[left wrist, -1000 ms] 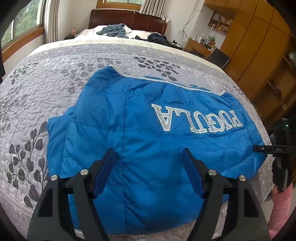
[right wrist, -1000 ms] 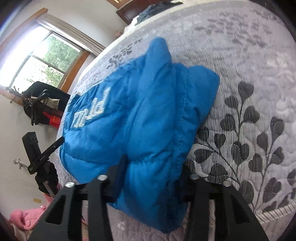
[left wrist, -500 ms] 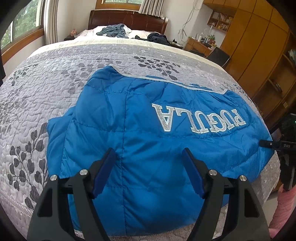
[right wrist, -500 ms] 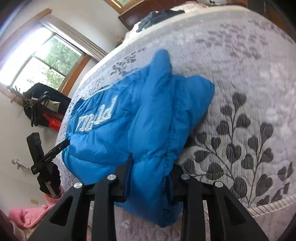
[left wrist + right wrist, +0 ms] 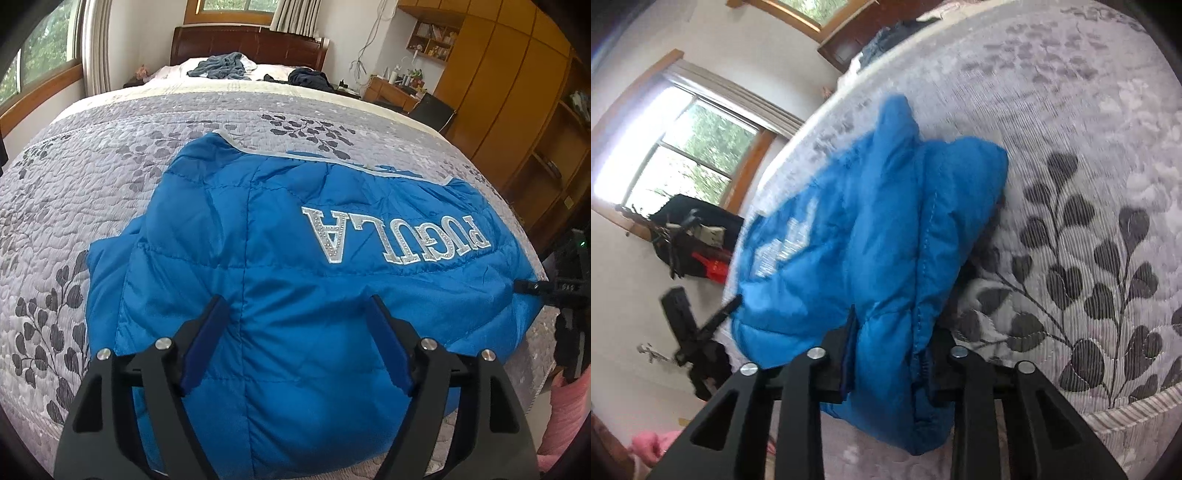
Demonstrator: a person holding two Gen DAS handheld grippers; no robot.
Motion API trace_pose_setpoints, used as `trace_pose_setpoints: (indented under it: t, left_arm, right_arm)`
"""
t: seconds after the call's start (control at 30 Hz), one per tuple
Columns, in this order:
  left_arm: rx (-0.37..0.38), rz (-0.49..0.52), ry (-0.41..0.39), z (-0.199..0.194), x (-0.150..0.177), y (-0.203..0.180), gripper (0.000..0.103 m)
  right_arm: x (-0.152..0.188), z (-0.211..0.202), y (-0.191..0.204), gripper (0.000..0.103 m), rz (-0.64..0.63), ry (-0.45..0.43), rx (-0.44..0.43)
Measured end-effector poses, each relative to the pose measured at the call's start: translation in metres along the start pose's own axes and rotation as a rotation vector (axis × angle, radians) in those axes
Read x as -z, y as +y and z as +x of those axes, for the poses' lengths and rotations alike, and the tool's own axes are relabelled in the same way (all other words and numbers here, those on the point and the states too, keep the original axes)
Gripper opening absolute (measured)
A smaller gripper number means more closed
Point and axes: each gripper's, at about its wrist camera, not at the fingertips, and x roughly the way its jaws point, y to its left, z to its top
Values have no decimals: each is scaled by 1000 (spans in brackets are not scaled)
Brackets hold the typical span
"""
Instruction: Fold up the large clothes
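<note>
Jacket (image 5: pixel 295 266) at bed (image 5: pixel 92 177) edge, right claw (image 5: pixel 890 354) gripping hem, left claw (image 5: pixel 299 317) spread above

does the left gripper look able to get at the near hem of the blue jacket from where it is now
Probably yes. The left gripper is open just above the blue jacket, and nothing lies between it and the near hem. The right gripper grips the jacket's far side edge, out of the way.

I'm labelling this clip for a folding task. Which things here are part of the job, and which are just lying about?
Part of the job: blue puffer jacket; right gripper clamped on it; left gripper open above it.

Lying about: grey garment and dark garment near the headboard.
</note>
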Motion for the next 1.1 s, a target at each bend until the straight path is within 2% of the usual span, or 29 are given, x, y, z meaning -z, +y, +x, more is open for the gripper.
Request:
trace_pose_setpoints:
  t: [0.2, 0.3, 0.47, 0.63, 0.8, 0.93, 1.1]
  left_arm:
    - [17, -3, -10, -1, 1, 0, 78]
    - [31, -9, -13, -3, 1, 1, 78]
    - [105, -53, -26, -25, -1, 15, 77]
    - [101, -101, -100, -55, -4, 38, 77]
    - [108, -165, -148, -73, -9, 59, 77]
    - [163, -213, -147, -75, -13, 72, 77]
    - [236, -229, -121, -68, -16, 78, 77]
  right_arm:
    - [-19, -23, 65, 26, -146, -49, 45]
    - [-30, -27, 119, 26, -278, -53, 82]
    - [-32, 0, 210, 26, -500, -8, 140]
    - [-12, 56, 288, 26, -733, 107, 173]
    - [10, 123, 321, 26, -845, 251, 187]
    - [21, 172, 320, 26, -852, 359, 175]
    - [34, 202, 312, 30, -834, 437, 158]
